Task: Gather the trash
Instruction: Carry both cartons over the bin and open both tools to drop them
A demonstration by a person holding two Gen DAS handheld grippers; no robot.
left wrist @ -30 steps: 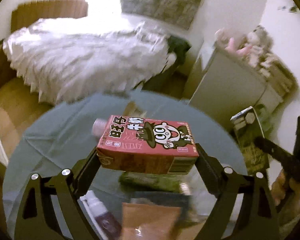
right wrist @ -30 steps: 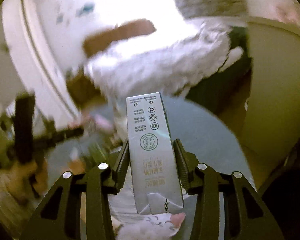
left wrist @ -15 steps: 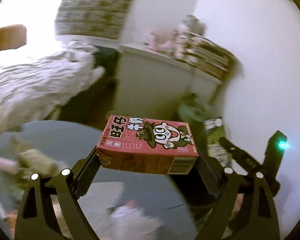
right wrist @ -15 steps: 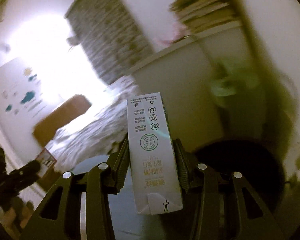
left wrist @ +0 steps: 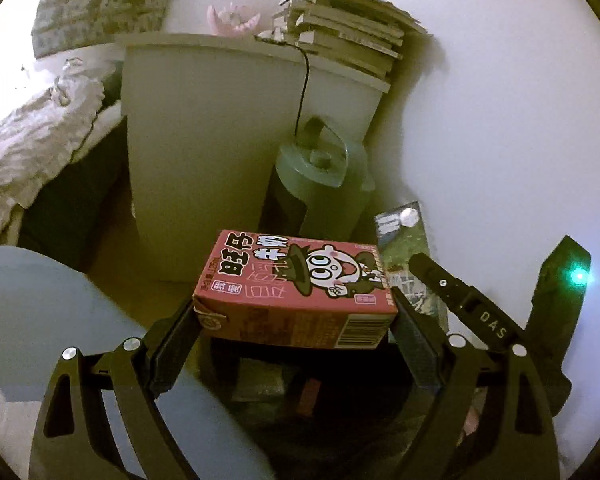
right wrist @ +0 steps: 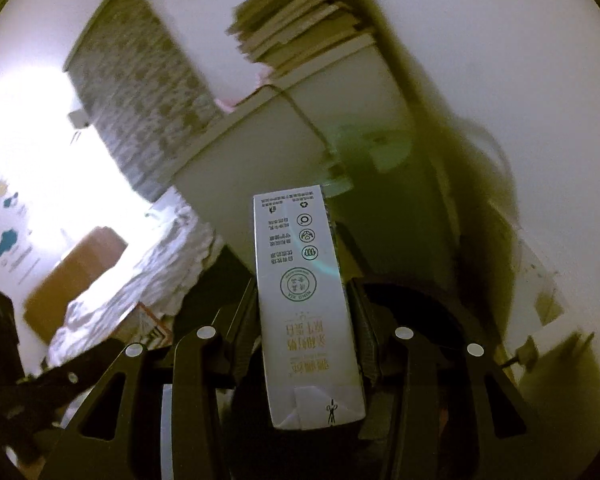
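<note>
White walls and a pale cabinet (left wrist: 212, 152) fill the background of a dim bedroom, the cabinet serving as the fixed mark for everything else. On its top, at the right end, leans a stack of books (left wrist: 340, 36); a pink object (left wrist: 232, 20) beside the stack is too small to identify. A thin dark cord (left wrist: 302, 92) hangs down the cabinet's front. Against its lower right corner stands a green lidded container (left wrist: 320, 184), and left of the cabinet a rumpled white bed (left wrist: 32, 132) runs out of frame.

In front of the cabinet, the left gripper (left wrist: 296, 320) clamps a red drink carton (left wrist: 292, 292) lengthwise, its jaws spread wide and pressed on the carton's two short ends. Beneath the carton lies a dark opening (left wrist: 300, 396) whose contents are lost in shadow. A blue-grey counter (left wrist: 40, 320) curves in from the lower left, cut off by the frame edge. To the right, a second black tool with a green light partly covers a patterned box (left wrist: 404, 236).

From the right wrist view, the right gripper (right wrist: 308, 344) holds a tall white carton (right wrist: 304, 312) at a middling width, gripping its narrow sides. That view is tilted and motion-blurred; the cabinet (right wrist: 284, 148) and books (right wrist: 300, 20) smear, and the dark rounded shape (right wrist: 428, 312) behind the carton cannot be made out.
</note>
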